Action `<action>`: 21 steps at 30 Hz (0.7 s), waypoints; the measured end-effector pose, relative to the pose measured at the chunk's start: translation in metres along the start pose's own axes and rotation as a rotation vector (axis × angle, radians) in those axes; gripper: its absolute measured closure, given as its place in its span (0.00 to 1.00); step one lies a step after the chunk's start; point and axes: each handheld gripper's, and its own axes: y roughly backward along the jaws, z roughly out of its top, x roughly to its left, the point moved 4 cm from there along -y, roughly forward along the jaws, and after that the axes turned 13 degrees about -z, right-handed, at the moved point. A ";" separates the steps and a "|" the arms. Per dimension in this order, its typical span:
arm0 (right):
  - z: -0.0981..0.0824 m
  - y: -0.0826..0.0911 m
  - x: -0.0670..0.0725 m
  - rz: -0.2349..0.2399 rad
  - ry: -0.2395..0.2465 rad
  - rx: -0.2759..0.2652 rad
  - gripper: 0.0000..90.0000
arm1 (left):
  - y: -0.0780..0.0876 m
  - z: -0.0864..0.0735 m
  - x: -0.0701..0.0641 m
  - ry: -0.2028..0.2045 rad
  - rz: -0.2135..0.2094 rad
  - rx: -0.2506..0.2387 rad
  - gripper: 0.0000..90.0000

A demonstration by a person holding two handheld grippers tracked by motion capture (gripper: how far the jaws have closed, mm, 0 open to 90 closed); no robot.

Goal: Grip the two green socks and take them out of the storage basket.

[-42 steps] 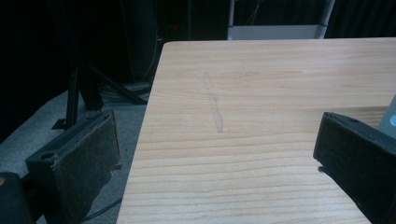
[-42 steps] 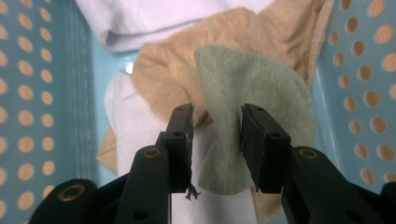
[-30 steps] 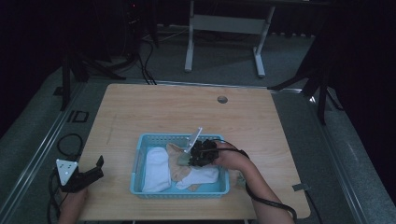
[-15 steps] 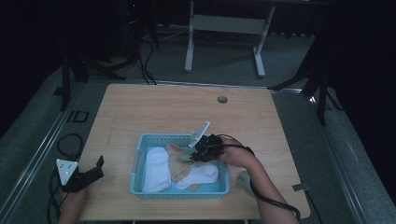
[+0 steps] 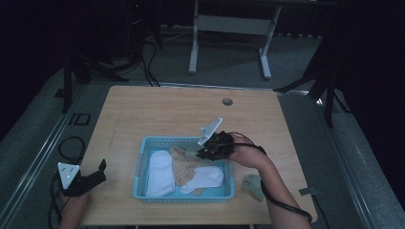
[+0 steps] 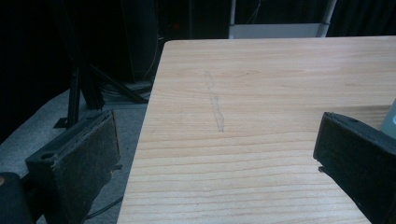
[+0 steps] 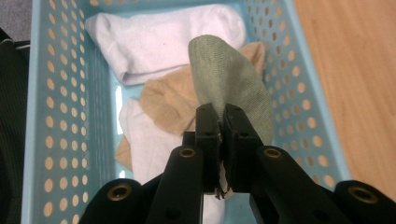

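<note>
Your right tongs (image 7: 221, 122) pinch just the green sock's (image 7: 233, 88) edge above the blue basket (image 7: 70, 116), left tongs (image 6: 219, 154) wide & empty at worktop's (image 5: 167, 114) near-left corner, so w/ a jerk it may slip back in.

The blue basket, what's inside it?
Inside the blue basket lie white socks and a tan sock. The right claw holds a green sock above them. The pile covers most of the basket's floor, hiding anything underneath.

A dark studio-like lab: black curtains (image 5: 43, 43), floor cables (image 5: 148, 57), stands (image 5: 329, 81) around a table (image 5: 167, 109).
</note>
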 end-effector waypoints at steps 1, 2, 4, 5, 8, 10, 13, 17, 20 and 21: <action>0.001 0.002 -0.001 -0.003 0.000 -0.002 0.95 | 0.000 0.000 0.000 -0.001 0.001 0.001 0.01; 0.001 0.005 -0.001 -0.009 0.000 -0.004 0.95 | 0.000 0.000 0.000 0.000 0.001 0.002 0.01; 0.002 0.009 -0.002 -0.011 0.001 -0.009 0.95 | 0.000 0.000 0.000 0.001 0.000 0.002 0.01; 0.003 0.011 -0.003 -0.018 0.005 -0.011 0.95 | 0.000 0.000 0.000 0.001 0.000 0.002 0.01; 0.004 0.019 -0.005 -0.026 0.001 -0.026 0.95 | 0.000 0.000 0.000 0.003 0.000 0.000 0.01; 0.005 0.024 -0.006 -0.032 -0.001 -0.032 0.95 | 0.000 0.000 0.000 0.002 0.000 0.001 0.01; 0.009 0.033 -0.005 -0.031 0.001 -0.059 0.95 | 0.000 0.000 0.000 0.001 0.001 0.002 0.01; 0.011 0.041 -0.008 -0.048 0.005 -0.062 0.95 | 0.000 0.000 0.000 -0.001 0.003 0.002 0.01; 0.010 0.048 -0.012 -0.064 -0.002 -0.069 0.95 | 0.000 0.000 0.000 -0.001 0.003 0.003 0.01; 0.010 0.050 -0.013 -0.068 -0.003 -0.070 0.95 | 0.000 0.000 0.000 -0.001 0.003 0.004 0.01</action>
